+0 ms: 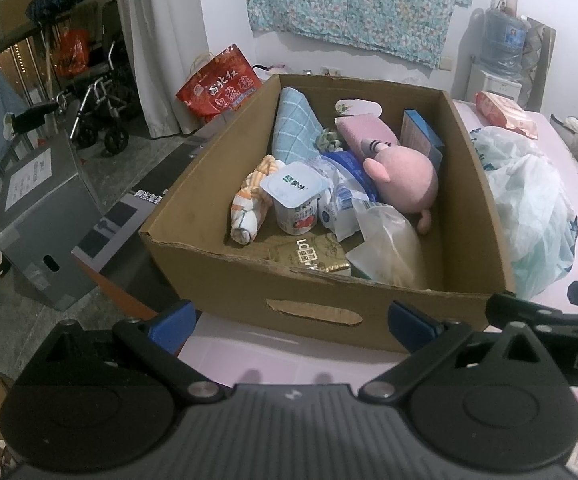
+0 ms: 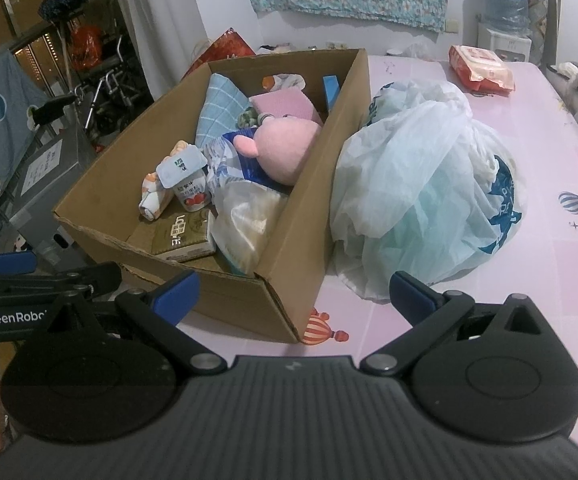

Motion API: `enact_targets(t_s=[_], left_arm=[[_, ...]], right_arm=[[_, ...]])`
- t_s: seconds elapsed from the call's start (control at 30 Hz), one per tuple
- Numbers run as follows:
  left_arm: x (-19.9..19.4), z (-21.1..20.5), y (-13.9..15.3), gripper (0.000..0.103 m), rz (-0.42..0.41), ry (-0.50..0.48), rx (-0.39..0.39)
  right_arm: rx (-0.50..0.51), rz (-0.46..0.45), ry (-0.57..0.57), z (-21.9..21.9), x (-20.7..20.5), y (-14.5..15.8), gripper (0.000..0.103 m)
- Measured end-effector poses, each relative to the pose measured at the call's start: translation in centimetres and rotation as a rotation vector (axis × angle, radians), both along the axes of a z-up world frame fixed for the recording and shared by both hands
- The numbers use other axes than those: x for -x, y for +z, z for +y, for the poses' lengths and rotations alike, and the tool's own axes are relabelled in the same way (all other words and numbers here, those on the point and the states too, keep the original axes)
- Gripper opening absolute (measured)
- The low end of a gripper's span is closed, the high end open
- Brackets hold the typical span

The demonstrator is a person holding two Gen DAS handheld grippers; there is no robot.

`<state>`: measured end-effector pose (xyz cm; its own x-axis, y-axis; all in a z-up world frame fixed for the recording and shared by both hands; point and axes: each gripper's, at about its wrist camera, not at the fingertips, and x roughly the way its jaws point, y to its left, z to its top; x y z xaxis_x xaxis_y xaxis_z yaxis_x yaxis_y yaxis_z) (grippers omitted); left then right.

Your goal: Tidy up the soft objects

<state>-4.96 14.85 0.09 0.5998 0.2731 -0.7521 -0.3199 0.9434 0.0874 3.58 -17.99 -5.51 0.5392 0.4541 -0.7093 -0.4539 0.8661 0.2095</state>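
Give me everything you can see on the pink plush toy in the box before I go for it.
The pink plush toy lies on its side in the cardboard box, toward the right wall. It looks like soft fleece, with a rounded head, stitched closed eyes, a small ear and a blue garment. A pink folded cloth sits behind it; a clear plastic bag and a blue-and-white packet press against it in front. Neither gripper touches it.

Beyond my desk point(image 2: 489, 280) I see a folded wheelchair point(image 1: 97, 116); a red gift bag point(image 1: 221, 90); a water jug point(image 1: 503, 42) on its dispenser.
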Motion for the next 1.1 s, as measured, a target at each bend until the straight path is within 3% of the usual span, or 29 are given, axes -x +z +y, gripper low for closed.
enact_targets(t_s=[1.1], left_arm=[[-0.07,-0.12,-0.01,0.103,0.003,-0.001,0.0]], right_arm=[[-0.002,0.006,-0.002,-0.15,-0.11,-0.14,0.102]])
